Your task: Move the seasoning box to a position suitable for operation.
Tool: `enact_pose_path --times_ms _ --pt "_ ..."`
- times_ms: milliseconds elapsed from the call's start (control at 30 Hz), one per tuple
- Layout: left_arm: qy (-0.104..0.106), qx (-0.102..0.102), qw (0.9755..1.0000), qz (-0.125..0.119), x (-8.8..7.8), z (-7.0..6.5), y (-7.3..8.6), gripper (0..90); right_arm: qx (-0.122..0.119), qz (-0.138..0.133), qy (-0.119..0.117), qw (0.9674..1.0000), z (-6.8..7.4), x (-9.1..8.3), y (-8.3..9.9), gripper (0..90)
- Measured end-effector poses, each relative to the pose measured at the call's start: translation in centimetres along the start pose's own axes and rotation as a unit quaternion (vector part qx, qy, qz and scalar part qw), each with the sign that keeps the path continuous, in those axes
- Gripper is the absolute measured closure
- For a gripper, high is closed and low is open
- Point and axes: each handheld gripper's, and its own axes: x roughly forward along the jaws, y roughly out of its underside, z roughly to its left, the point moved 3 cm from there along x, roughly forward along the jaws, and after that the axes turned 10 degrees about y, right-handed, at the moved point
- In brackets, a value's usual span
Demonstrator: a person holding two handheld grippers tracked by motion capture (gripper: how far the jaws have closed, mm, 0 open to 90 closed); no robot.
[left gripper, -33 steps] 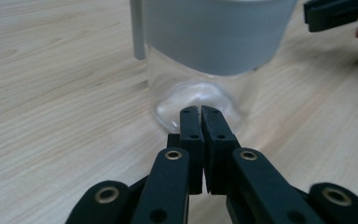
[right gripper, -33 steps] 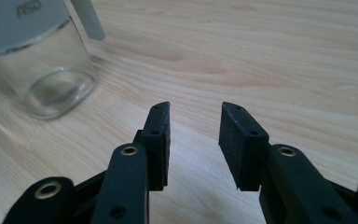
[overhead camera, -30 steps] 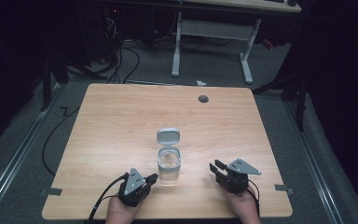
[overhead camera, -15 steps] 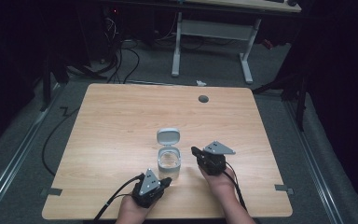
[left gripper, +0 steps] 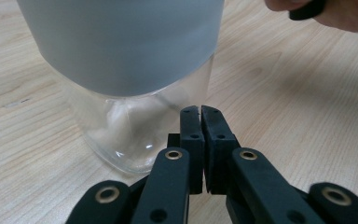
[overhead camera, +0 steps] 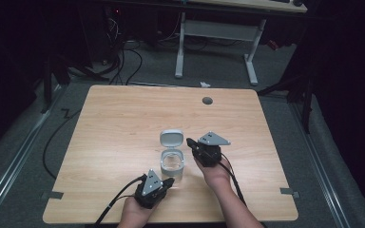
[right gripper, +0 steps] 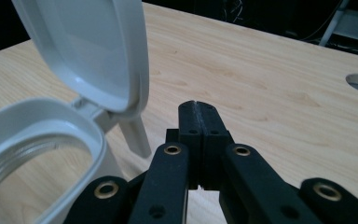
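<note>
The clear glass jar with a grey collar [overhead camera: 172, 165] stands upright near the desk's [overhead camera: 123, 118] front edge, its hinged grey lid [overhead camera: 171, 138] raised at the far side, just beside the empty closed right tongs [overhead camera: 190, 142], with the empty closed left tongs [overhead camera: 169, 181] at its near base.

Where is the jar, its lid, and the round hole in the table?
jar [overhead camera: 172, 167], high view, on its clear glass wall.
lid [overhead camera: 171, 138], high view, middle of the flipped-up grey lid.
hole [overhead camera: 207, 100], high view, centre of the dark hole.
</note>
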Motion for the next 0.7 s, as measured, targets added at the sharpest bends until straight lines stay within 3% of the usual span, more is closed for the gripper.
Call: enact_pose_path --times_ms 300,700 --pt "0.000 -0.001 1.0000 -0.002 -0.1 0.0 0.0 87.3 0.007 -0.020 -0.011 0.9997 0.4 0.8 -2.9 89.7" --pt "0.002 -0.006 1.0000 -0.003 -0.2 0.0 -0.1 86.7 0.003 -0.028 -0.022 0.9994 1.1 0.1 -3.0 89.6"
